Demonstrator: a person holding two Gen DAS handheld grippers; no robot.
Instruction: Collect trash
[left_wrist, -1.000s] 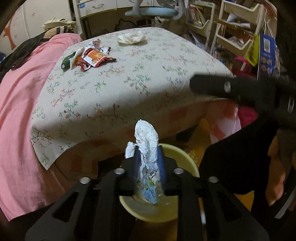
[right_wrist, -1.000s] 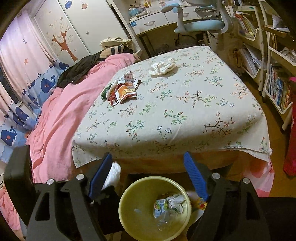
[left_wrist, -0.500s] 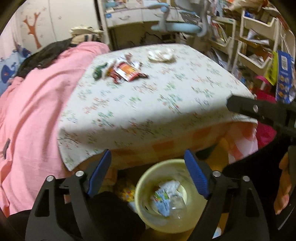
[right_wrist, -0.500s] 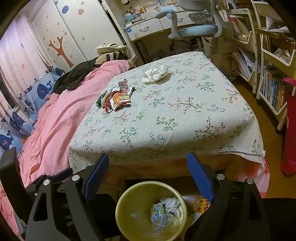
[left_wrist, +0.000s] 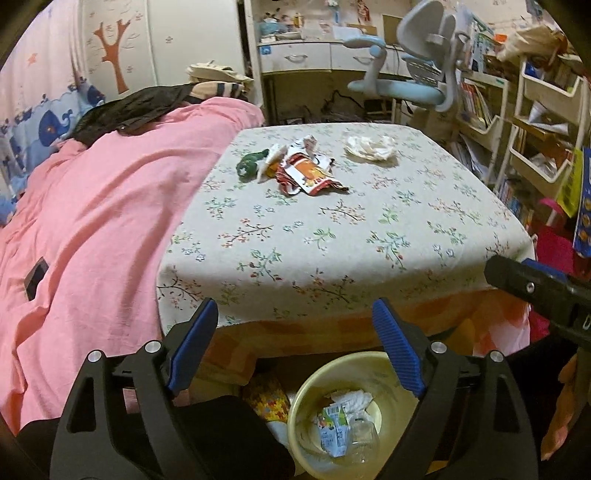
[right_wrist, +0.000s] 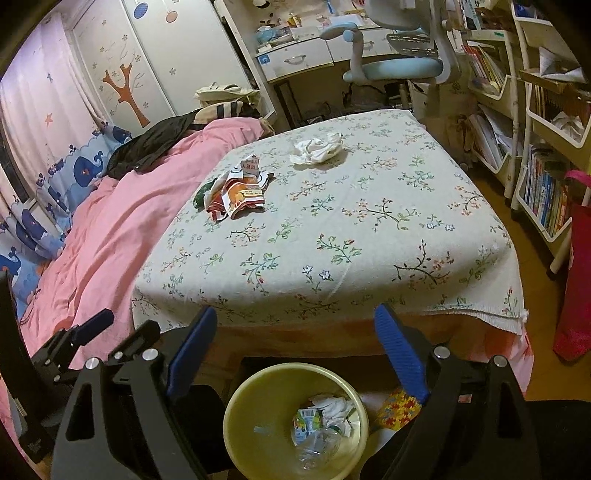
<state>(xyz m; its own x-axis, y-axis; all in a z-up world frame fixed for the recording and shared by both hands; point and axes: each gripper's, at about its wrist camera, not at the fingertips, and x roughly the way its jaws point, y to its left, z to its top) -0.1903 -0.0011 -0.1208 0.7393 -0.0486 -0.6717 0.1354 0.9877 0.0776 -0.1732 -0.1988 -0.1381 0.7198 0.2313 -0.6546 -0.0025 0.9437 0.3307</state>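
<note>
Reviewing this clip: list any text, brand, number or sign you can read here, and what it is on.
None can be read.
Red and orange snack wrappers on the floral cloth: print too blurred.
Small carton in the yellow bin: label too small.
Blue package and book spines on the shelves: illegible.

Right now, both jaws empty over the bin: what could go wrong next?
1. The wrapper pile is loose and overlapping; one pinch may take only part and scatter the rest.
2. The crumpled tissue lies flat on the floral cloth, so the jaws may snag the fabric.
3. The yellow bin sits below the table edge; carried scraps could miss.
</note>
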